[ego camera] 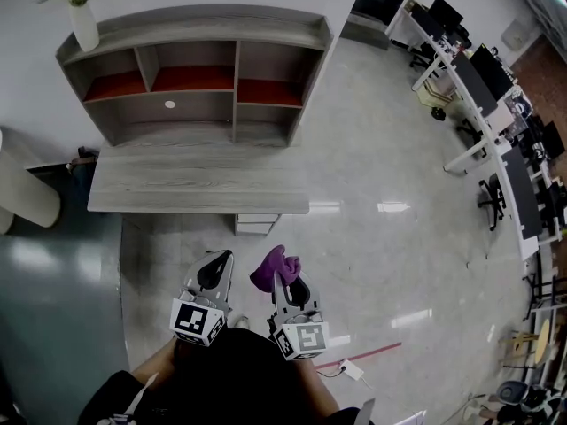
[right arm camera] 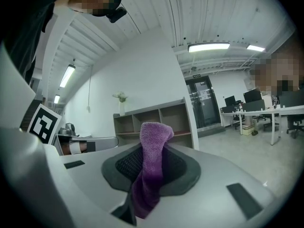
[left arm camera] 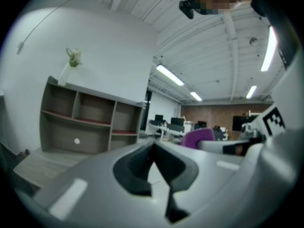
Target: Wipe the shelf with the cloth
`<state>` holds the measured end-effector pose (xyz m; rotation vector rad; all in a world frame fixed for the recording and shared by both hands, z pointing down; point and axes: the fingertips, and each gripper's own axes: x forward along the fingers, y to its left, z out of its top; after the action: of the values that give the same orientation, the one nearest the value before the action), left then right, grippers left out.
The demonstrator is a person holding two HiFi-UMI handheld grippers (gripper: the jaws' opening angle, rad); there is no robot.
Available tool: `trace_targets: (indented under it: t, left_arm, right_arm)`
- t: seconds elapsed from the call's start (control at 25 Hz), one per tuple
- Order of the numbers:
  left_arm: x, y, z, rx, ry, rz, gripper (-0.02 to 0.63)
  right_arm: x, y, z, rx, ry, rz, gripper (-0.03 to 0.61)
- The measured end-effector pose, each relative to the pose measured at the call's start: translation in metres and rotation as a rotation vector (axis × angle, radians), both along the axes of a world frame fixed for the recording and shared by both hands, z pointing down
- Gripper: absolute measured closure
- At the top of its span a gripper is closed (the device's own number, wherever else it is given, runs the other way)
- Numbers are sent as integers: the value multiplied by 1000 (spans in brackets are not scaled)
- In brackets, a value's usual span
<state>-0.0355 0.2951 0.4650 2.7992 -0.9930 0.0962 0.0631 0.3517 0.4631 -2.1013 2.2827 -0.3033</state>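
1. Nearest to me, both tools were held close in front of my body, side by side over the floor (ego camera: 372, 175) and pointing towards the furniture.
2. My right gripper (ego camera: 285, 280) was clamped on the purple cloth (ego camera: 275, 266). In the right gripper view the cloth (right arm camera: 151, 167) was pinched between the closed jaws of the right gripper (right arm camera: 152, 172), with its free end standing up past the tips and a tail hanging below.
3. My left gripper (ego camera: 215, 271) carried nothing. In the left gripper view the jaws of the left gripper (left arm camera: 154, 161) were drawn together at the tips, with only bare floor seen through the slit beneath them.
4. Beyond the tools lay a stretch of bare floor, then a grey wood-grain desk (ego camera: 195, 189).
5. Behind the desk, against the wall, stood the shelf (ego camera: 195, 78), an open unit with several compartments, some with red boards. A white vase (ego camera: 84, 27) stood on its top at the left end. The shelf (right arm camera: 156, 120) was well apart from the cloth in every view.
6. Assessment: the cloth was secured, but no contact with any shelf surface was evident. I judged the wiping not yet begun. Outstanding: close the gap to the shelf, bring the cloth onto its boards, and wipe them.
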Motion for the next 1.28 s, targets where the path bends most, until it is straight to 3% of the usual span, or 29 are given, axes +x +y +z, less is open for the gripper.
trace_targets:
  t: [0.4,0.84,1.28]
  left_arm:
    - [5,-124,2,-13,-10,6,609]
    - [25,-265,-3,-21,4,123,609]
    - [31,-329,-4,-25,18,118,609]
  right_arm:
    - [6,-120,-3,-18,32,15,508]
    - [23,-264,-12,-45,45,117,508]
    - [40,-330,-25,-12,62,146,508]
